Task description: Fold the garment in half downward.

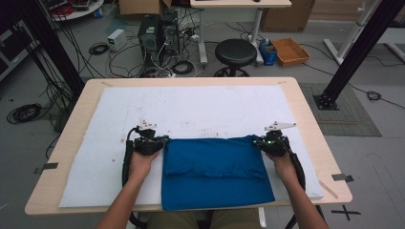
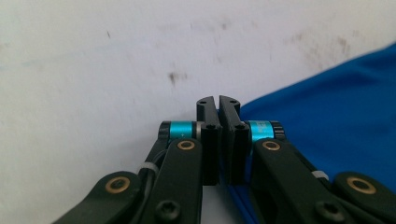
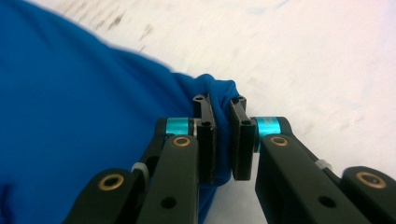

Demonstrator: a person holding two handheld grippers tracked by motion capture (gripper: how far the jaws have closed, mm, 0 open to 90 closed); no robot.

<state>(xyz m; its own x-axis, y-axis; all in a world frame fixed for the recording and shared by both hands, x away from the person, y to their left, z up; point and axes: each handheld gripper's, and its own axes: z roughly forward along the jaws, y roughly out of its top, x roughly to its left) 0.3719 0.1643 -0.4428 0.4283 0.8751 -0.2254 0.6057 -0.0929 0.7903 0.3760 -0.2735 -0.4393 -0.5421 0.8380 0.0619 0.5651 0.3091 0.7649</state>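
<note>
A folded blue cloth (image 1: pixel 215 171) lies on the white mat (image 1: pixel 191 107) at the table's near edge, its front hanging slightly over. My left gripper (image 1: pixel 160 143) is at the cloth's far left corner; in the left gripper view its jaws (image 2: pixel 218 103) are pressed together on a thin edge of the blue cloth (image 2: pixel 336 126). My right gripper (image 1: pixel 261 142) is at the far right corner; in the right gripper view its jaws (image 3: pixel 220 106) pinch a bunched fold of the blue cloth (image 3: pixel 79 116).
The wooden table (image 1: pixel 305 119) carries the white mat, stained in places. Behind the table stand a black stool (image 1: pixel 235 51), computer towers (image 1: pixel 157 36) with loose cables, and a cardboard tray (image 1: pixel 290 51). Black frame posts (image 1: pixel 353 52) rise at both sides.
</note>
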